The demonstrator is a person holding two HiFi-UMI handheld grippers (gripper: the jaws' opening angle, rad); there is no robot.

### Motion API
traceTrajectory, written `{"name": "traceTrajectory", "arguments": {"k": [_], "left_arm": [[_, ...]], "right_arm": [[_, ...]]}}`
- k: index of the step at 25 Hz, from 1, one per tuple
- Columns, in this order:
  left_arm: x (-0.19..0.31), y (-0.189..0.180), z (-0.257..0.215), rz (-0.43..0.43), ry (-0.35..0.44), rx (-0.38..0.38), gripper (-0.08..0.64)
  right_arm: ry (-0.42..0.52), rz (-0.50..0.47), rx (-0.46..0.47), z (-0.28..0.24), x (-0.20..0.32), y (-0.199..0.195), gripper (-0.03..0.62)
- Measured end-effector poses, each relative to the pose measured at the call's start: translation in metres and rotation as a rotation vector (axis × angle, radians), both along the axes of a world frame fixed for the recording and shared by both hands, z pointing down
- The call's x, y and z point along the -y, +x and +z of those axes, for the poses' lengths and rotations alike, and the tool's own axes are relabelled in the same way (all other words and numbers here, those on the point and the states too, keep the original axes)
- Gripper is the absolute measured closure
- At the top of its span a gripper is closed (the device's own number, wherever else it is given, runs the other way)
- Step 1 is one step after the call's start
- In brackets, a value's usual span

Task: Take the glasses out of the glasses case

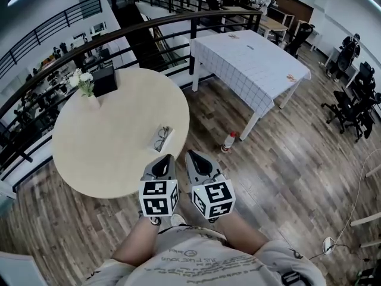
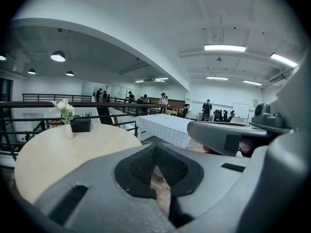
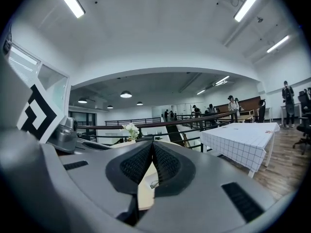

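Note:
Dark-framed glasses [image 1: 160, 139] lie on a pale glasses case [image 1: 168, 134] near the right edge of the round beige table [image 1: 107, 142]. My left gripper [image 1: 166, 160] and right gripper [image 1: 191, 158] hang side by side just short of the table's near edge, a little below the case. Both are shut with nothing between the jaws. In the left gripper view the left gripper [image 2: 156, 153] points over the table. In the right gripper view the glasses [image 3: 153, 183] peek through the narrow slit under the right gripper [image 3: 152, 148].
A vase of white flowers [image 1: 84, 86] and a black box [image 1: 105, 79] stand at the round table's far side. A white checked table [image 1: 250, 61] is to the right, with a bottle [image 1: 228, 140] on the wooden floor. A dark railing [image 1: 149, 28] runs behind.

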State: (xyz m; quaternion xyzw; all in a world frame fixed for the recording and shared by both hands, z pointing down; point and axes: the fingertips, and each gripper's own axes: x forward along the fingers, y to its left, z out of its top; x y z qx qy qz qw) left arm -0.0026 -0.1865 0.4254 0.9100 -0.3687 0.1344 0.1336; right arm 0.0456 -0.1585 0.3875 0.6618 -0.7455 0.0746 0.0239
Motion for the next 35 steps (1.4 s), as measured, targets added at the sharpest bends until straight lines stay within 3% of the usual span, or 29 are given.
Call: {"name": "traceTrajectory", "arguments": {"k": [6,10,15,23,29,35], "left_arm": [[0.051,0.003,0.011,-0.021,-0.039,0.01,0.547],[0.032,0.007,0.034,-0.042,-0.061,0.017,0.548],[-0.01,-0.017,0.051,-0.085,-0.084,0.03,0.548],[0.033,-0.033,0.072,-0.215,-0.096,0.067,0.548],[0.055,-0.019,0.084,-0.237,-0.125,0.103,0.546],[0.083,0.008,0.119,-0.172,-0.149,0.218,0.546]], "right_arm": [[-0.025,-0.019,0.017,0.009,0.051,0.005,0.577],[-0.036,-0.039,0.04,0.032,0.037,0.015,0.577],[-0.057,-0.087,0.06,0.044,0.005,0.001,0.577],[-0.067,-0.207,0.053,0.051,0.057,-0.006,0.577],[-0.105,-0.266,0.033,0.057,0.085,0.005,0.577],[-0.141,-0.311,0.017,0.068,0.117,0.024,0.577]]}}
